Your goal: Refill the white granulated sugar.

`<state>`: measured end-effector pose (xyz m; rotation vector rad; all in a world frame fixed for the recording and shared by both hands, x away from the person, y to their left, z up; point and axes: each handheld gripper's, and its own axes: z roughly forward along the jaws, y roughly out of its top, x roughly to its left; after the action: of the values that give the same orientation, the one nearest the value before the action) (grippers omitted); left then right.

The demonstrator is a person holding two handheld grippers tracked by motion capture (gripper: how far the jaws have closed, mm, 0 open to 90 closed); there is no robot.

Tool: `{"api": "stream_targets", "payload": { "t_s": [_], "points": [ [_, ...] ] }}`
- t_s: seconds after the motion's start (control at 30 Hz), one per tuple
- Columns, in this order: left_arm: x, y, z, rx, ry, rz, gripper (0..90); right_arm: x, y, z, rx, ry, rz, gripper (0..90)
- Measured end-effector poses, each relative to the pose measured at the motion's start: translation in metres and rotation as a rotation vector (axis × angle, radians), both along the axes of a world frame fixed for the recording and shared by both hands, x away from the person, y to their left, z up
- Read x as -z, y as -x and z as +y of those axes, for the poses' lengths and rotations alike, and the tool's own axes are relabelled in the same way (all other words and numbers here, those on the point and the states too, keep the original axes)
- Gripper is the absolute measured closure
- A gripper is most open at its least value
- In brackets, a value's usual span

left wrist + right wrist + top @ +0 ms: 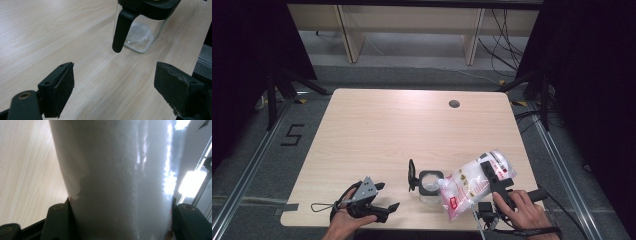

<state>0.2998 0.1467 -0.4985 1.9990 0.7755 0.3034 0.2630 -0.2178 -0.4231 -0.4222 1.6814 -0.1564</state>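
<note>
Closest to the high view are the two hands at the counter's near edge. The left hand (346, 221) sits by the near-left corner holding the left gripper (388, 196), which lies low and points right along the near edge toward the jar (430, 186). Its jaws are spread wide with nothing in them; in the left gripper view there's just bare counter (50, 32) between the two pads, and the jar stands well ahead of them.

The right hand (523, 210) is near the near-right corner with the right gripper (492, 167) clamped around a clear plastic bag (469, 186) of white grains with red print. The jaws are partway open because the bag fills the gap, one jaw on each side, as the right gripper view (120, 182) shows up close.

The bag is tipped. Its long axis runs diagonally from upper right, toward the right edge, down to lower left, with its lower end pointing at the jar and reaching the jar's open mouth. Can't tell if anything is actually pouring.

The jar is clear glass with a black rim, upright near the middle of the near edge, its black flip lid (412, 175) standing open on its left side.
</note>
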Motion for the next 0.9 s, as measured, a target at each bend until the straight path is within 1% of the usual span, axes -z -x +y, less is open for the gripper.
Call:
{"api": "stream_targets", "payload": {
  "t_s": [0.03, 0.07, 0.1, 0.13, 0.17, 0.2, 0.23, 0.27, 0.3, 0.33, 0.37, 0.4, 0.43, 0.47, 0.5, 0.53, 0.57, 0.6, 0.63, 0.67, 0.7, 0.73, 0.77, 0.8, 0.83, 0.9],
  "points": [
    [0.0001, 0.0002, -0.0001, -0.003, 0.004, 0.003, 15.9, 0.0009, -0.0013, 0.0000, -0.017, -0.008, 0.004, 41.7],
    [0.0002, 0.0006, -0.0007, -0.007, 0.013, 0.005, 16.0, -0.0003, -0.0004, 0.0012, -0.012, 0.008, -0.002, 41.7],
    [0.0002, 0.0006, -0.0007, -0.006, 0.013, 0.005, 15.9, 0.0012, -0.0009, 0.0006, -0.015, -0.010, 0.005, 41.7],
    [0.0001, 0.0006, -0.0007, -0.005, 0.013, 0.004, 16.0, 0.0006, -0.0001, 0.0009, -0.003, -0.007, 0.010, 41.7],
    [0.0001, 0.0005, -0.0006, -0.005, 0.012, 0.005, 16.0, -0.0009, -0.0005, 0.0013, -0.015, 0.008, 0.001, 41.7],
    [0.0002, 0.0004, -0.0006, -0.005, 0.013, 0.005, 16.0, -0.0017, -0.0009, 0.0011, -0.016, 0.009, 0.003, 41.7],
    [0.0002, 0.0005, -0.0006, -0.006, 0.014, 0.005, 15.9, 0.0003, -0.0011, -0.0002, -0.010, -0.018, 0.009, 41.7],
    [0.0002, 0.0005, -0.0006, -0.005, 0.012, 0.004, 16.0, -0.0006, -0.0008, 0.0001, -0.012, -0.006, 0.000, 41.7],
    [0.0002, 0.0005, -0.0007, -0.005, 0.012, 0.004, 16.0, 0.0001, -0.0005, -0.0008, -0.001, -0.018, 0.003, 41.7],
    [0.0002, 0.0004, -0.0008, -0.004, 0.013, 0.004, 15.9, -0.0007, -0.0011, -0.0006, -0.010, -0.009, 0.003, 41.7],
    [0.0003, 0.0004, -0.0009, -0.005, 0.013, 0.004, 16.0, -0.0003, -0.0011, -0.0007, -0.008, -0.009, 0.003, 41.7],
    [-0.0002, 0.0006, -0.0005, -0.005, 0.003, 0.001, 16.0, 0.0000, -0.0011, -0.0008, -0.009, -0.010, 0.004, 41.7],
    [-0.0002, 0.0006, -0.0004, -0.003, 0.001, 0.001, 16.0, 0.0003, -0.0009, -0.0007, -0.009, -0.007, 0.005, 41.7],
    [-0.0003, -0.0001, -0.0001, 0.008, -0.005, -0.007, 16.0, 0.0002, -0.0009, -0.0004, -0.010, -0.003, 0.005, 41.7],
    [-0.0004, -0.0002, 0.0000, 0.009, -0.006, -0.009, 16.0, 0.0011, -0.0002, -0.0006, 0.000, -0.017, 0.007, 41.7],
    [-0.0004, -0.0001, -0.0001, 0.008, -0.005, -0.008, 16.0, 0.0003, -0.0009, 0.0001, -0.014, -0.006, 0.005, 41.7],
    [-0.0004, 0.0001, -0.0002, 0.008, -0.005, -0.007, 15.9, 0.0015, -0.0006, -0.0002, -0.007, -0.018, 0.011, 41.7],
    [-0.0001, 0.0006, -0.0004, 0.002, -0.004, -0.001, 16.0, 0.0011, -0.0002, 0.0001, -0.003, -0.013, 0.011, 41.7],
    [0.0002, 0.0018, -0.0016, -0.007, 0.010, 0.010, 16.0, -0.0007, -0.0005, 0.0010, -0.021, 0.007, -0.001, 41.7],
    [0.0002, 0.0012, -0.0015, 0.001, 0.011, 0.006, 16.0, -0.0011, -0.0009, 0.0011, -0.029, 0.011, -0.003, 41.7],
    [-0.0001, 0.0015, -0.0016, 0.001, 0.009, 0.002, 16.0, -0.0008, -0.0004, 0.0010, -0.019, 0.006, 0.000, 41.7],
    [-0.0007, 0.0008, -0.0007, 0.015, -0.005, -0.013, 16.0, -0.0007, -0.0002, 0.0009, -0.017, 0.008, -0.001, 41.7],
    [-0.0003, 0.0016, -0.0009, 0.001, -0.003, -0.001, 16.0, 0.0021, 0.0005, -0.0009, 0.002, -0.027, 0.005, 41.7],
    [-0.0005, 0.0017, -0.0008, 0.001, -0.004, 0.000, 16.0, 0.0018, 0.0006, -0.0007, 0.001, -0.020, 0.003, 41.7],
    [-0.0002, 0.0020, -0.0016, -0.002, 0.005, 0.001, 16.0, 0.0014, 0.0005, -0.0007, -0.003, -0.016, 0.004, 41.7],
    [-0.0006, 0.0020, -0.0012, -0.003, -0.011, -0.008, 16.0, 0.0007, 0.0008, -0.0002, -0.005, -0.013, 0.003, 41.7]
  ]
}}
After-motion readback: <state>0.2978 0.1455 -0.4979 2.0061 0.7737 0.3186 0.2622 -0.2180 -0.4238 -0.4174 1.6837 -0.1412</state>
